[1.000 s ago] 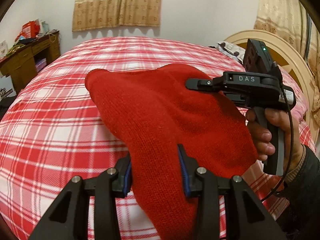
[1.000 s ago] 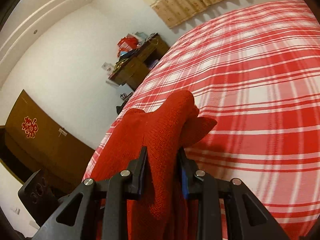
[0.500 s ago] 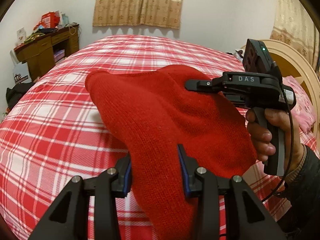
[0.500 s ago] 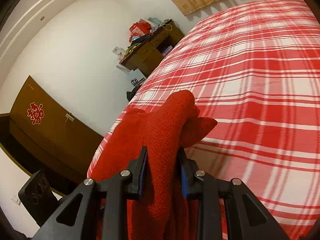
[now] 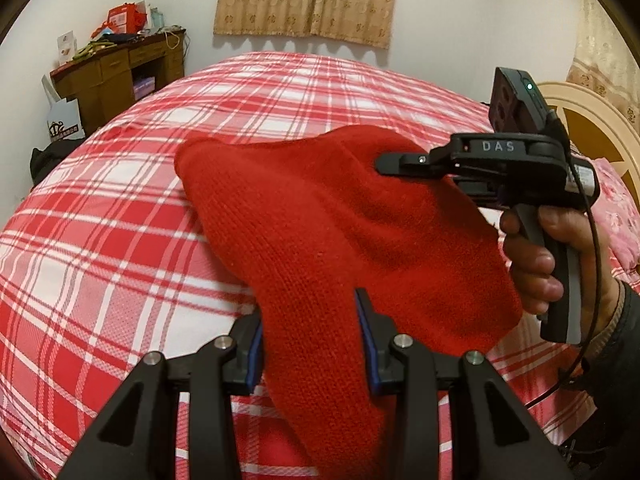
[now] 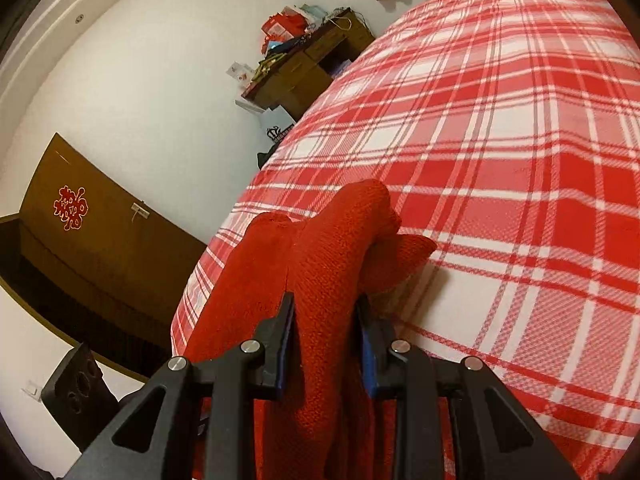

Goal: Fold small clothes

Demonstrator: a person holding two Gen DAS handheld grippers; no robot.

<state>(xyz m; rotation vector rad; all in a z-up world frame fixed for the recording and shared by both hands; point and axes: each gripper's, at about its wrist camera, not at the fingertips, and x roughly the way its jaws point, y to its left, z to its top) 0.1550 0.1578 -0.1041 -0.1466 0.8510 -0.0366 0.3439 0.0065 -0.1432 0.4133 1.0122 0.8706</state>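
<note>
While both jaws pinch the red knit garment (image 5: pixel 320 220), it apparently hangs above the plaid bed (image 5: pixel 100 240).

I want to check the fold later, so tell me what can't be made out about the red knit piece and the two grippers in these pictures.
- Red knit garment: its type and lower hem, cut off at the bottom edge of both wrist views.
- Left gripper: pad faces buried in the knit.
- Right gripper: its fingertips in the left view, hidden behind cloth.
- Bed: the patch under the garment.
- Items on the desk: too small.
</note>
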